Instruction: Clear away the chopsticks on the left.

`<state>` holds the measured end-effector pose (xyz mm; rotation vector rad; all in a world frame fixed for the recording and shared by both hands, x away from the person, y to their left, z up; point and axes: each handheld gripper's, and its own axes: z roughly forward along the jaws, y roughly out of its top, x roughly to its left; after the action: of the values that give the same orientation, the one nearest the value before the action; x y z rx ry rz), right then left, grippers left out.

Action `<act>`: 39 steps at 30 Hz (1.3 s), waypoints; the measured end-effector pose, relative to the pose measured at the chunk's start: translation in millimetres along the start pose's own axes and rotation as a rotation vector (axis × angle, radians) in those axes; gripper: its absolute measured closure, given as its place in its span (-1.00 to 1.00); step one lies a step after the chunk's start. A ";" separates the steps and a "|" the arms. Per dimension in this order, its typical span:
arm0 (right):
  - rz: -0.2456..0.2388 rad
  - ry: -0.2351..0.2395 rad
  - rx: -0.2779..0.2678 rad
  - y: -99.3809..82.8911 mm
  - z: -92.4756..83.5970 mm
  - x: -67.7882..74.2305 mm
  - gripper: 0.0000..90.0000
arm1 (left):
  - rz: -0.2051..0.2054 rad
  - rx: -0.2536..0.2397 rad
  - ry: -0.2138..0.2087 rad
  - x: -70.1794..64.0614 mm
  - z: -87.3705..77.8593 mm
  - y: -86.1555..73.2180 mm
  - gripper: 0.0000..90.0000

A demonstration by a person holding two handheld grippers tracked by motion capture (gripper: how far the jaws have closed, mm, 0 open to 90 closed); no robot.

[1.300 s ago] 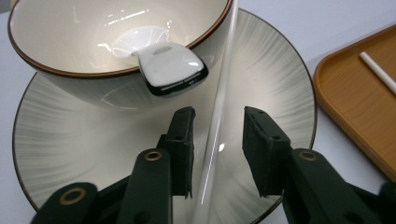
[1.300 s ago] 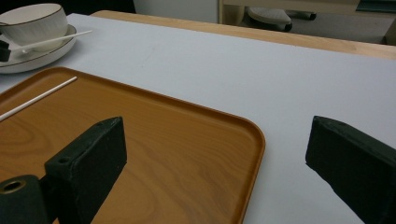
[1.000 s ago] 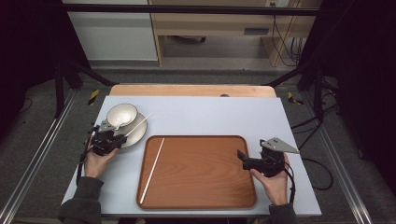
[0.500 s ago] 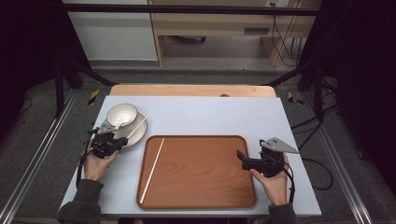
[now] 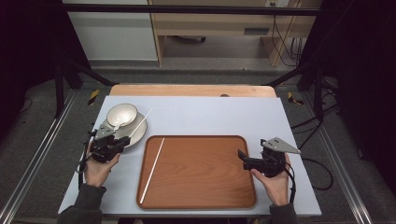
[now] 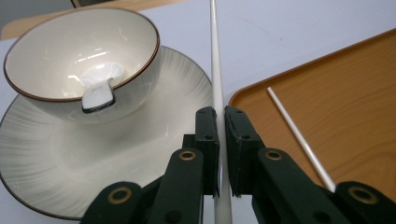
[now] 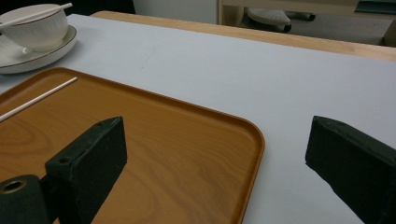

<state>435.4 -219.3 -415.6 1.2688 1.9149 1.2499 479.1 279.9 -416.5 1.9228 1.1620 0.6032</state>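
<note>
On table's left side, left gripper (image 6: 219,140) clenched on white chopstick (image 6: 215,56), stick lying across plate (image 5: 135,135) rim beside bowl (image 5: 122,115); spoon (image 6: 100,86) inside bowl. Right of plate, wooden tray (image 5: 201,172) with second chopstick (image 5: 152,169) already lying along left half. Near tray's right edge, right gripper (image 5: 243,156) idle, jaws spread wide, grasping nothing. Judged roughly half done: one stick placed on tray, gripped stick yet to be carried over and laid beside it.
</note>
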 end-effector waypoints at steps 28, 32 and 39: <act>0.008 0.005 -0.041 4.1 -8.9 -0.4 -0.88 | -0.100 -0.051 0.023 -91.0 -34.8 -0.5 0.87; 0.007 0.008 -0.045 4.4 -9.2 0.4 -0.88 | -0.128 -0.063 0.018 -104.5 -33.3 -6.2 0.87; 0.001 0.015 -0.034 3.4 -6.4 2.1 -0.88 | -0.180 -0.052 0.032 -115.2 -27.0 -24.5 0.87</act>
<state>430.8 -219.6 -409.6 1.2468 1.8959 1.2903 393.5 194.8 -420.9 1.7478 1.3104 0.5631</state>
